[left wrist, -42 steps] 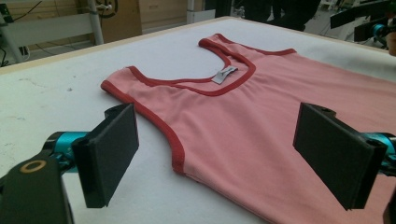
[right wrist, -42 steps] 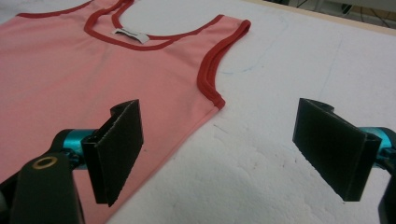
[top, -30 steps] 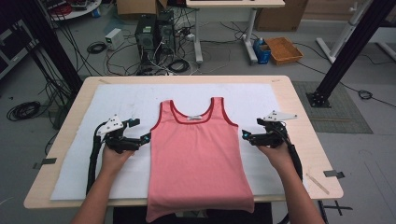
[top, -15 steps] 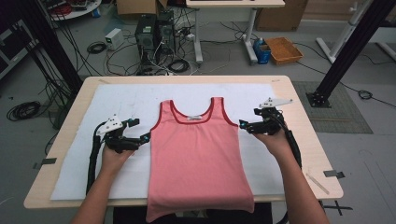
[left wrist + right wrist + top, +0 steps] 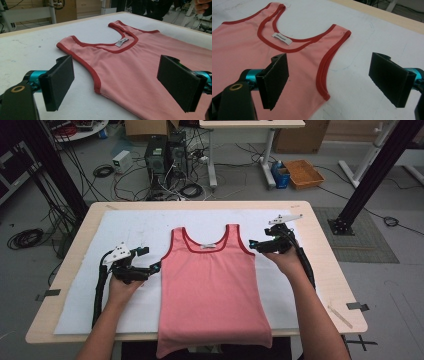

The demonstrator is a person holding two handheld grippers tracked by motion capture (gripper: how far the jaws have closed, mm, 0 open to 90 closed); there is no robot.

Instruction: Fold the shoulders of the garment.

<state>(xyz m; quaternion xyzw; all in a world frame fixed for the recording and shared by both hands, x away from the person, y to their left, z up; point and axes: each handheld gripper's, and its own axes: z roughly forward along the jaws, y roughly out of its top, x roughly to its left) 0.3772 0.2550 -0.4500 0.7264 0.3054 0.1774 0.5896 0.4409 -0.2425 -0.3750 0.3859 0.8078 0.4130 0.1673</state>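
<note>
Change: my right gripper is moving forward from the shirt's side to its armhole, left gripper staying put; both closing in for a grasp | Jaws: both spread wide, holding nothing | Thing: pink sleeveless cotton tank top with red trim lying flat mid-counter, hem overhanging near edge | Axis: running near-to-far, neckline pointing away from me

- Right gripper, jaws spread wide, now lies farther up the table than a second ago, beside the right armhole of the pink tank top rather than lower along its side.
- The right forearm reaches farther forward with it.
</note>
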